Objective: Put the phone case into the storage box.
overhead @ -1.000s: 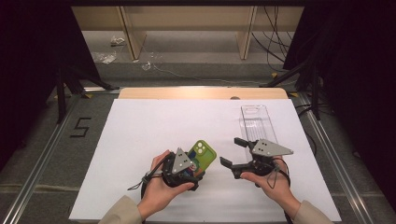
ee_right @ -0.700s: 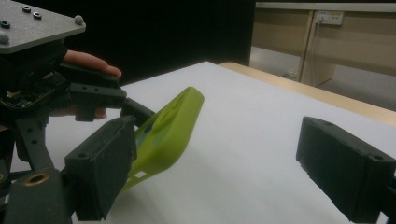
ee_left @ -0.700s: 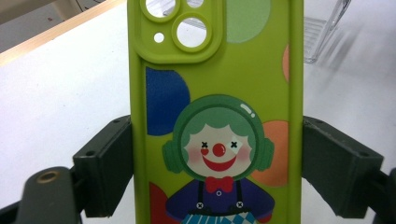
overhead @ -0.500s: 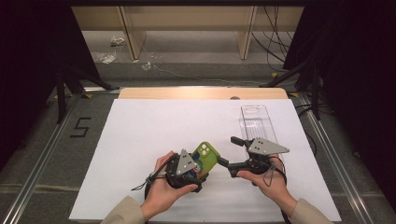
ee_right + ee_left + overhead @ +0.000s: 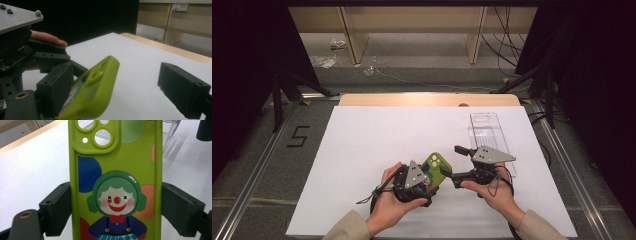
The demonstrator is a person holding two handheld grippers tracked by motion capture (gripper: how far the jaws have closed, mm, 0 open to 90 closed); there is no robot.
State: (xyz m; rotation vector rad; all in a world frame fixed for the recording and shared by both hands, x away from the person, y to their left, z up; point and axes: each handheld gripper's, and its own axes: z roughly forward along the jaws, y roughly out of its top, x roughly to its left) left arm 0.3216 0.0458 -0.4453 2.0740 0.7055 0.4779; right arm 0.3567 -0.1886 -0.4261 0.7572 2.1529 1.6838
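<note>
A lime-green phone case [image 5: 437, 167] with a clown picture on its back [image 5: 117, 170] is held just above the white table sheet, camera cut-outs pointing away from the person. My left gripper [image 5: 432, 177] is shut on it, one black pad against each long side [image 5: 116, 210]. My right gripper [image 5: 454, 161] faces it from the right, open. In the right gripper view the case's top end [image 5: 97, 85] lies between that gripper's jaws [image 5: 125, 82], close beside the left pad [image 5: 53, 90], with a wide gap to the right pad [image 5: 183, 92].
A clear plastic case [image 5: 487, 132] lies flat on the white sheet [image 5: 362, 150] behind the right hand. The table's wooden far edge [image 5: 427, 99] runs along the back. Dark stands and cables stand on the floor beyond both sides.
The right gripper has edged a little left, so its jaws now straddle the case's top end. The left gripper has kept its grip and barely moved.
</note>
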